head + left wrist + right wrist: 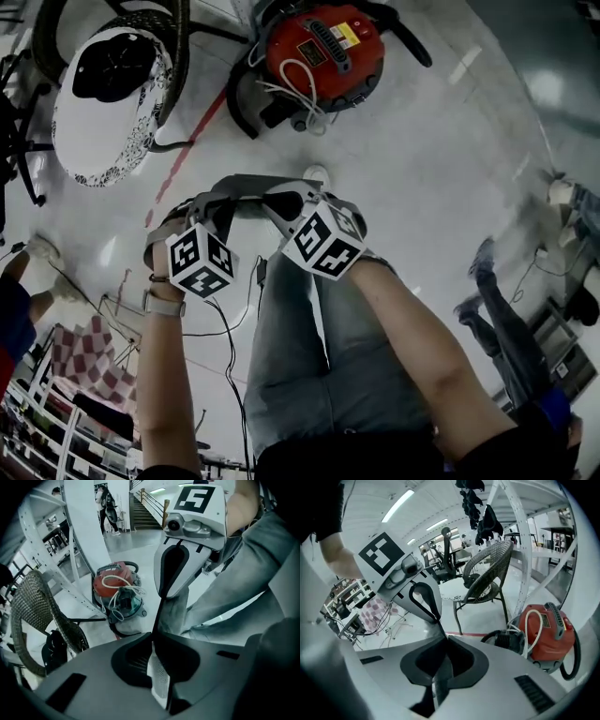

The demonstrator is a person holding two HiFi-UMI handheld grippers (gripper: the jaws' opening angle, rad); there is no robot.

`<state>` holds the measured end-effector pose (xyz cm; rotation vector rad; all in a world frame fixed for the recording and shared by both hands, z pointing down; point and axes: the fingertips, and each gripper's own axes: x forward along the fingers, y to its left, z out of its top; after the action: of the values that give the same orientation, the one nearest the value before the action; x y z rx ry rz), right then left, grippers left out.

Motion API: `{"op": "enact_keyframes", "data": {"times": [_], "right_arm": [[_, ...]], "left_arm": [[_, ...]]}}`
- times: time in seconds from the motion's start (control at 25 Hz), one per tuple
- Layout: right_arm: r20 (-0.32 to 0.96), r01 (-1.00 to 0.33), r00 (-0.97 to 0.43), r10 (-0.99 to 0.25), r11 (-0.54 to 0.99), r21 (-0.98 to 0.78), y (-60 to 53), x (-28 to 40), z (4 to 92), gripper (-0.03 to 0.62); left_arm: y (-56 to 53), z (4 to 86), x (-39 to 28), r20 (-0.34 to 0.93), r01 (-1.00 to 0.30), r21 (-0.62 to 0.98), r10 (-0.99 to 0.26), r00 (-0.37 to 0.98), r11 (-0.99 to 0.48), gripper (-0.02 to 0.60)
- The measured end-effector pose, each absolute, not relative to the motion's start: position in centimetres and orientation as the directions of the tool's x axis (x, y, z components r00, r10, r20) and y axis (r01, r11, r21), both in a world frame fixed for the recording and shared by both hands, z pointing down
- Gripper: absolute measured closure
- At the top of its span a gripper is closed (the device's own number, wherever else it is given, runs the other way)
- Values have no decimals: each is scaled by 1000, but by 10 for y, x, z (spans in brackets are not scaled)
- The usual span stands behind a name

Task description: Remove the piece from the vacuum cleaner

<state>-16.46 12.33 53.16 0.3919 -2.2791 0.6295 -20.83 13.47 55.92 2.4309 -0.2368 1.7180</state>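
Left gripper (153,637) and right gripper (440,637): fingers together, empty. Vacuum cleaner (323,52) stands far; hose (412,45) probably flexible, so grasp near the body.

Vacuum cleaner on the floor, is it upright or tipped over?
Upright: the vacuum cleaner stands on its base with its red top upward and the white cord looped on top.
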Motion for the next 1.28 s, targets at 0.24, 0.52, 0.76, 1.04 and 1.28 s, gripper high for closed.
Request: {"op": "enact_keyframes", "data": {"times": [0.24, 0.52, 0.76, 1.04, 1.28], "right_arm": [[730, -408, -678, -87, 871, -274, 124, -165, 461, 553], [737, -362, -670, -89, 906, -220, 122, -165, 361, 553], [731, -316, -677, -88, 931, -181, 120, -169, 276, 553], [730, -273, -678, -88, 952, -139, 121, -177, 186, 553], [730, -225, -675, -104, 972, -69, 113, -184, 118, 553]], "left_arm": [[139, 490, -208, 919, -311, 17, -107, 378, -950, 548], [140, 393, -206, 893, -380, -6, -177, 415, -925, 548], [138, 309, -209, 867, -444, -2, -223, 445, -896, 548], [140, 218, -216, 835, -527, -13, -299, 461, -849, 546], [129, 153, -222, 805, -531, -68, -361, 471, -844, 548]]}}
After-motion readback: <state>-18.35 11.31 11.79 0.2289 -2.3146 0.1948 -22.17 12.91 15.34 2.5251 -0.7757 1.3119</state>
